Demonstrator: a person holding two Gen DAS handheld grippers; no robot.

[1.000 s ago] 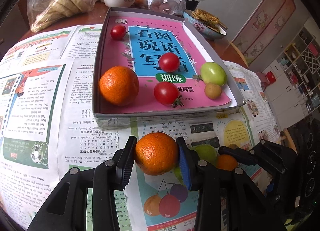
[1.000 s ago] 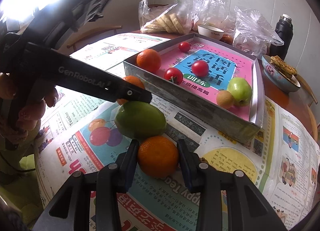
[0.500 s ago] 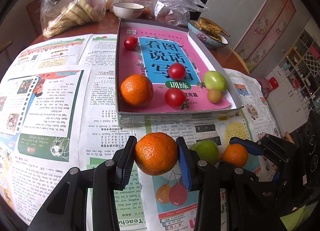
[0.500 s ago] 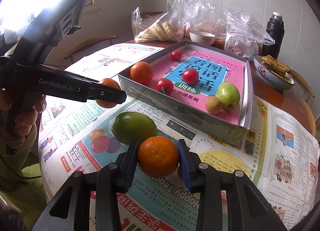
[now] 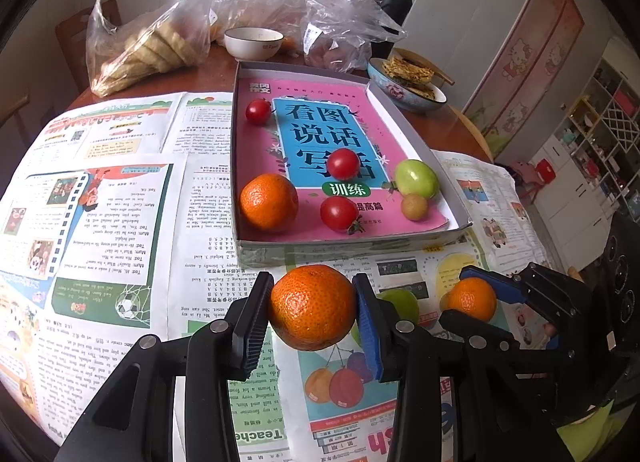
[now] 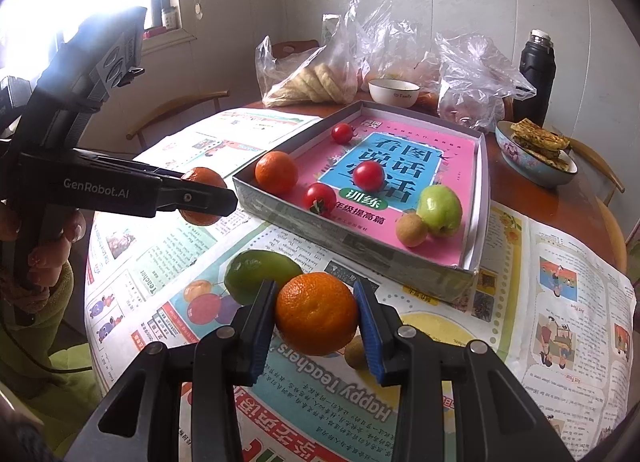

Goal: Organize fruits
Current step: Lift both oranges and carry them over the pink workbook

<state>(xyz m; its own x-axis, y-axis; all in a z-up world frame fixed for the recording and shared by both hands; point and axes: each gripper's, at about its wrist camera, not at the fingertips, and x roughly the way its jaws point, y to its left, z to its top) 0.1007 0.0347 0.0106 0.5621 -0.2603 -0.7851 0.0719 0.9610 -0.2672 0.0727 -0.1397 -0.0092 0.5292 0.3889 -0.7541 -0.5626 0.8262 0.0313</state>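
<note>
Both tongs, left [image 5: 313,308] and right [image 6: 316,314], grip oranges just outside the tray's near wall [image 5: 340,248].

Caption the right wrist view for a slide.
Right tongs grip a tangerine above the newspaper, before the tray of fruit.

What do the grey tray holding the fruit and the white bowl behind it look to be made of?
Tray: probably cardboard, matte grey; thin folded walls, a scuffed, printed front face. White bowl: likely glazed ceramic; glossy, with a dark rim line and a small printed mark.
</note>
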